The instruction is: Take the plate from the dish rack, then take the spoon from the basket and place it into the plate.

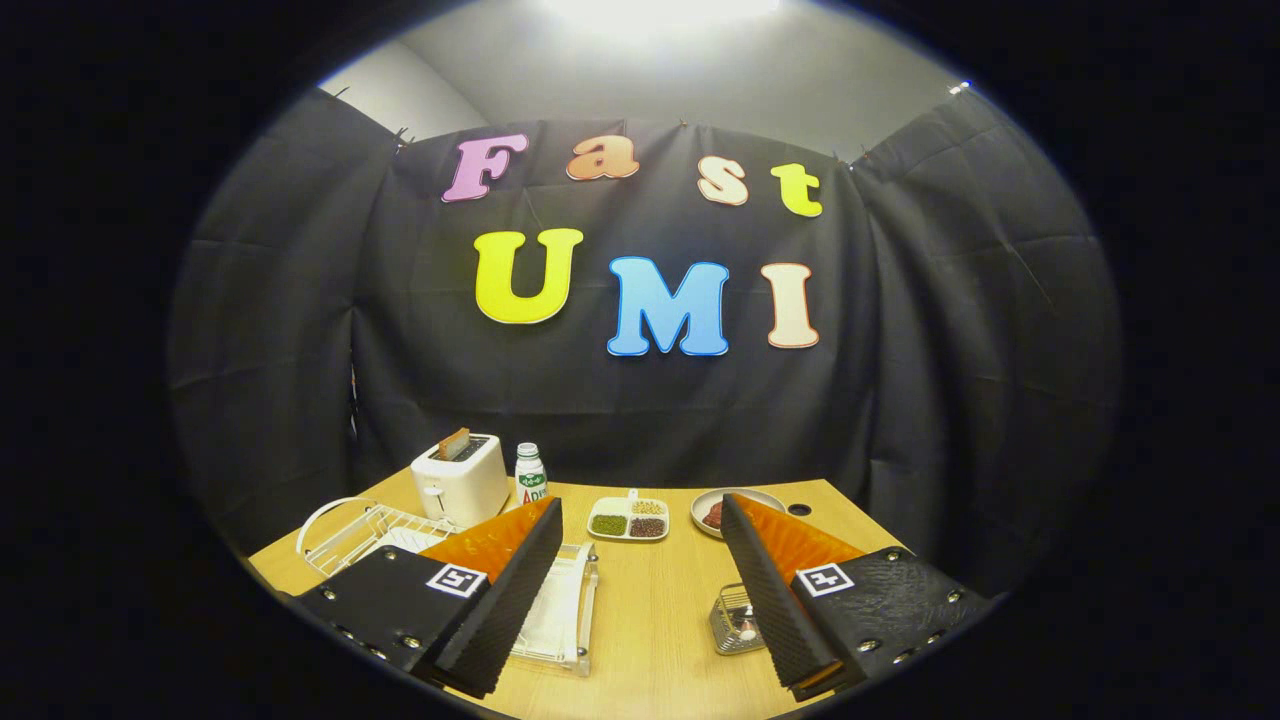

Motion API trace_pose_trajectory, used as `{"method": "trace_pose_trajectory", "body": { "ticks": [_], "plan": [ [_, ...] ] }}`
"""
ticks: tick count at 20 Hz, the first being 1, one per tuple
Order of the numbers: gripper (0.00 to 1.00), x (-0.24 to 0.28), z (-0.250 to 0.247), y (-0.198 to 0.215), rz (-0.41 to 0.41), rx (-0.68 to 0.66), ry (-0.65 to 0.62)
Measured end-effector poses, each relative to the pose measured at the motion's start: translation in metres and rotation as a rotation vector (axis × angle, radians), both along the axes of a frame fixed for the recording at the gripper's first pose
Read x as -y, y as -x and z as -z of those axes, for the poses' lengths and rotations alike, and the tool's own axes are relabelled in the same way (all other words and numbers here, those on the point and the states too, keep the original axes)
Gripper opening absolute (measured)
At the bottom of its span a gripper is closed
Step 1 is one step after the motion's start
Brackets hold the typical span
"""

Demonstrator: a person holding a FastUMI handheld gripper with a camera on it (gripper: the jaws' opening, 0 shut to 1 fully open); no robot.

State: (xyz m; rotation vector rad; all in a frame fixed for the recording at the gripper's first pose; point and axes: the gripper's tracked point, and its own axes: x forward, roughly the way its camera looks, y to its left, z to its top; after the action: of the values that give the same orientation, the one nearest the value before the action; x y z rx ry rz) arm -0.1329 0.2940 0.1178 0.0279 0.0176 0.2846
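Plate: I cannot pick it out with certainty. The dish rack (375, 530), white wire, sits on the near left of the wooden table (660, 610), and a pale flat shape lies in it just behind the left finger; that may be the plate, but the finger hides most of it. A clear tray (560, 615) lies just right of the rack, partly under the same finger.

Spoon: the small wire basket (735, 618) stands on the near right, just inside the right finger. Something pale shows in it, too small to name.

Gripper (640, 585): jaws spread wide, holding nothing, bare table between the fingers. It hovers above the table, aimed at the far wall, with neither finger touching rack or basket.

Farther out: a white toaster (460, 478) at far left with a slice standing up in it, a bottle (530, 474) just right of it, a divided dish (629, 519) of beans near the far middle, and a round dish (735, 505) with something red to its right, partly behind the right finger.

Judgement: task not yet begun; step in hand is the approach to the rack. To do it well, swing left and tip down until the plate's rim sits plainly between the fingers. Keep the jaws spread till then. Grip the rim, not the wires, and lift clear of the wires before moving it across.
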Motion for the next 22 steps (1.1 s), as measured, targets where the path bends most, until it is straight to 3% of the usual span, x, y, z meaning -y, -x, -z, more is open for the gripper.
{"method": "trace_pose_trajectory", "body": {
  "ticks": [12,22],
  "plan": [
    [0.97,-0.086,0.009,-0.034,0.022,-0.089,0.021],
    [0.97,-0.146,0.064,-0.061,0.054,-0.247,0.032]
  ]
}}
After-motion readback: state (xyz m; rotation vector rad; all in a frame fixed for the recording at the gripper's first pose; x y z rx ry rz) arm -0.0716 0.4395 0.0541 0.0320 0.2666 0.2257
